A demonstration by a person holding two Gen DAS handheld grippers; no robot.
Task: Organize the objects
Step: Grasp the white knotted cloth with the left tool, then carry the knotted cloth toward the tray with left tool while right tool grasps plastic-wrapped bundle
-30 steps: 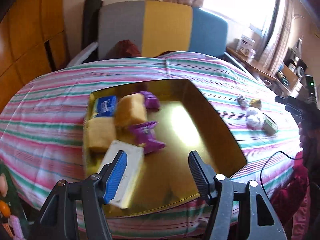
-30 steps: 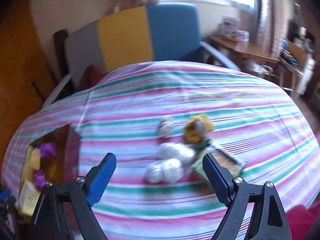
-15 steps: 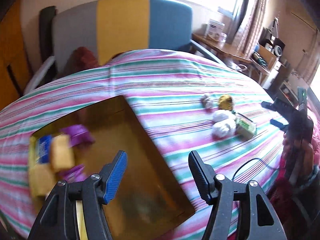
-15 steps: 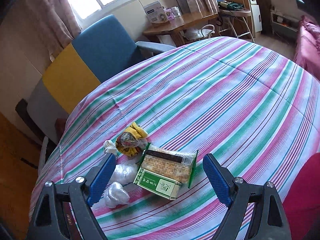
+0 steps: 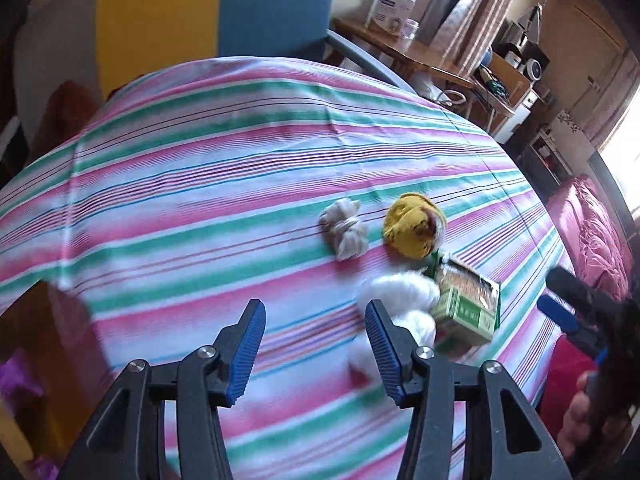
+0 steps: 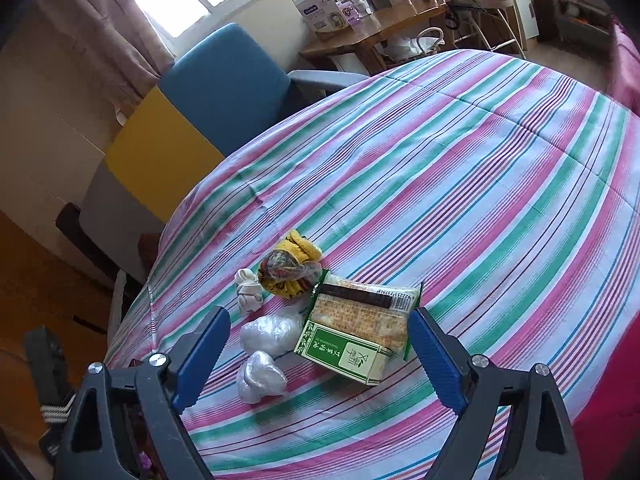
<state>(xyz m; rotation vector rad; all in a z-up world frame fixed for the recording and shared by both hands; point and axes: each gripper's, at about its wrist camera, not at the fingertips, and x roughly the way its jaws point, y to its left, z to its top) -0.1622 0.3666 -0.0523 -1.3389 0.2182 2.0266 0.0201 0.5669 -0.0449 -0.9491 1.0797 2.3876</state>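
Grippers come first in both wrist views: we hold the right gripper (image 6: 318,350) low over the striped tablecloth (image 6: 500,200) with its blue-padded fingers spread wide and nothing between them, and the left gripper (image 5: 314,346) likewise hangs above the cloth with its jaws apart and empty. Framed between our right fingers lies the green cracker packet (image 6: 356,336), flat on the cloth, its barcode end pointing away from us. Just to its left sit two crumpled white plastic bags (image 6: 266,350), one nearer us and one touching the packet's side. Beyond them we see a small knotted white cloth bundle (image 6: 249,290), and right beside it a yellow patterned sock roll (image 6: 290,268) that meets the packet's far corner. From the left wrist the same cluster lies ahead and to the right, blurred by motion: the white bundle (image 5: 346,232), the yellow roll (image 5: 414,226) and the green packet (image 5: 466,304), with our right gripper (image 5: 572,312) showing at the far right edge. At the lower left of that view part of a brown box (image 5: 44,360) shows, too smeared to read its contents. Farther off stands a chair with grey, yellow and blue panels (image 6: 208,108), and behind it a wooden desk (image 6: 372,36) under the window.
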